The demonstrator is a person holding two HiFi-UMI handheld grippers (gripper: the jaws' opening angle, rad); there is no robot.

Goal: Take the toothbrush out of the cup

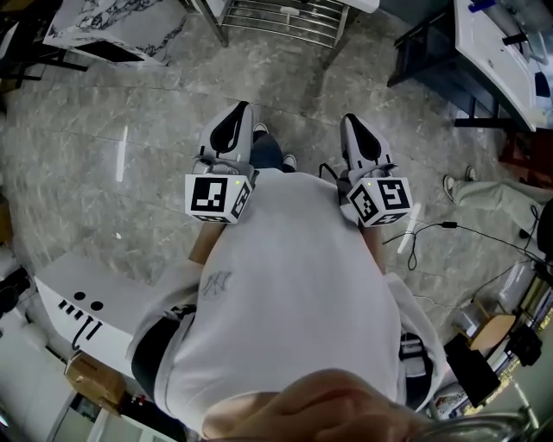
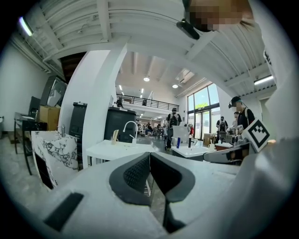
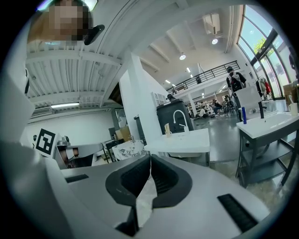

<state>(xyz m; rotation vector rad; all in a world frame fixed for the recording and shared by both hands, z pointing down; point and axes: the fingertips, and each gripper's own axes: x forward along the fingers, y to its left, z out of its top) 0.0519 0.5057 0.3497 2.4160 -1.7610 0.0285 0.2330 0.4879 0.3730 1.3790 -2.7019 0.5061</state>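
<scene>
No cup or toothbrush is clear in any view. Small upright blue and dark items [image 3: 244, 115] stand on a far white sink table [image 3: 275, 122]; I cannot tell what they are. In the head view both grippers are held level in front of the white shirt, pointing away over the grey floor. My left gripper [image 1: 239, 109] is shut with nothing in it, and its dark pads [image 2: 138, 170] meet at the tip. My right gripper [image 1: 349, 119] is also shut and empty, its pads [image 3: 163, 175] touching at the front.
A white sink table with a curved faucet [image 2: 122, 148] stands ahead, beside a white pillar [image 2: 88, 107]. A marble-patterned table [image 1: 112, 30] and a metal rack [image 1: 285, 17] lie ahead on the floor, and cables [image 1: 449, 229] to the right. People [image 2: 240, 116] stand in the distance.
</scene>
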